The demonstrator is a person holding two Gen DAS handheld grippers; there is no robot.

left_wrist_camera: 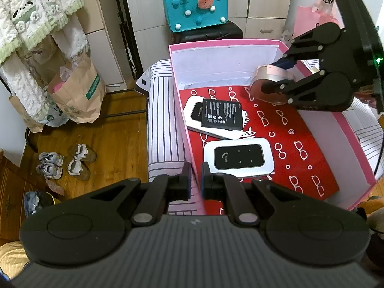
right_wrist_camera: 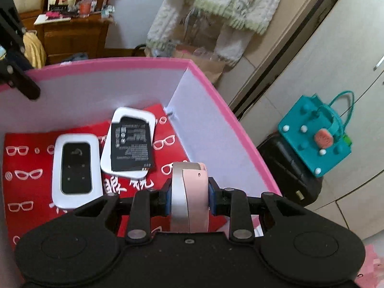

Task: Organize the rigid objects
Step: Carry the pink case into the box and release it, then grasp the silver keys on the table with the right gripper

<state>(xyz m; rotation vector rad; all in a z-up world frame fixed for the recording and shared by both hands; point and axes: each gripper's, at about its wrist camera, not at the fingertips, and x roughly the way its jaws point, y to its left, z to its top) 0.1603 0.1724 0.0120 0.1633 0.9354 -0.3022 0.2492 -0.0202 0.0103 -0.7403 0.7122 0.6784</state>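
Between the blue pads of the right gripper, a round pink-and-silver case is clamped on edge, held above the far right corner of the pink-rimmed cardboard box. On the box's red lining printed with white glasses, a white pocket router with a black face is seen lying flat, and just beside it a second white router with a black battery pack resting on top. The left gripper is held together, empty, at the box's near wall. The placing step is judged to be in hand; next, the case needs lowering onto bare lining clear of the routers before release.
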